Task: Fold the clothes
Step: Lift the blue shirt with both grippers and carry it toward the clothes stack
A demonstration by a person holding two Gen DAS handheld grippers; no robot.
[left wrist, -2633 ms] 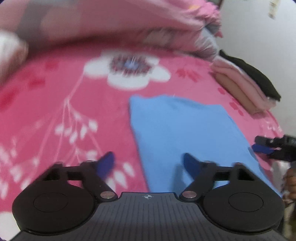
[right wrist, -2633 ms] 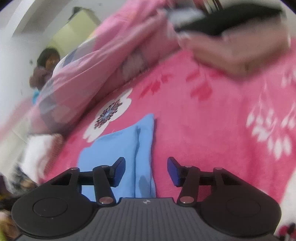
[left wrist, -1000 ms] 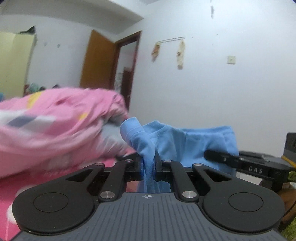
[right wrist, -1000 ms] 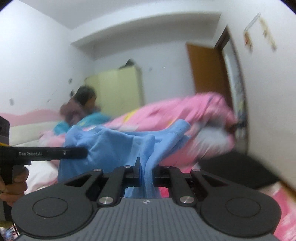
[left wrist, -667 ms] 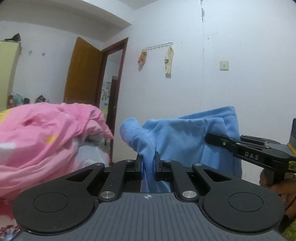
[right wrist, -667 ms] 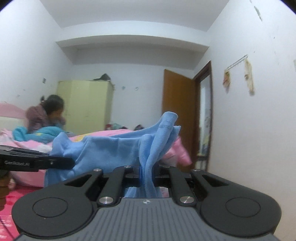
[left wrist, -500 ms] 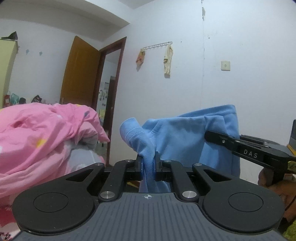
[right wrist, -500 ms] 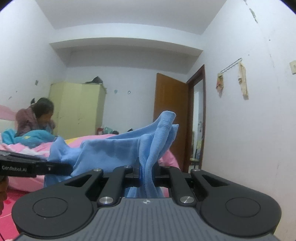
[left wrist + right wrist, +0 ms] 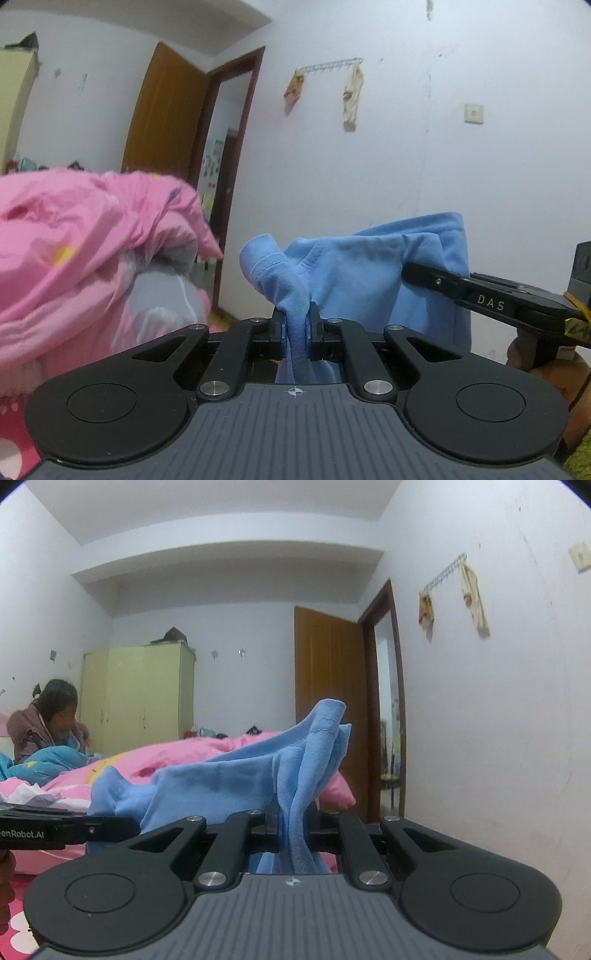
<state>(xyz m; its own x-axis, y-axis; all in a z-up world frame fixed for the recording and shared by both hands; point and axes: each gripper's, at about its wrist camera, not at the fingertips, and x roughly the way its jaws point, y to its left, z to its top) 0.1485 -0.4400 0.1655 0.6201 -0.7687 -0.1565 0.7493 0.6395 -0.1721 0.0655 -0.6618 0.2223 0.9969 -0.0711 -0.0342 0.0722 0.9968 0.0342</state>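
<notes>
My left gripper [image 9: 296, 334] and right gripper [image 9: 293, 829] each pinch the blue garment [image 9: 364, 273], hanging above the pink bed [image 9: 16, 928]; uneven pulling could slip a bunched corner free

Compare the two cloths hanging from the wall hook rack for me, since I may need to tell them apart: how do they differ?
In the left wrist view, the left cloth is orange-toned and shorter, while the right cloth is pale cream and hangs lower. The left cloth hangs near the rack's left end, the right cloth at its right end. Both hang limp from the same hook rack on the white wall, beside the doorway.
</notes>
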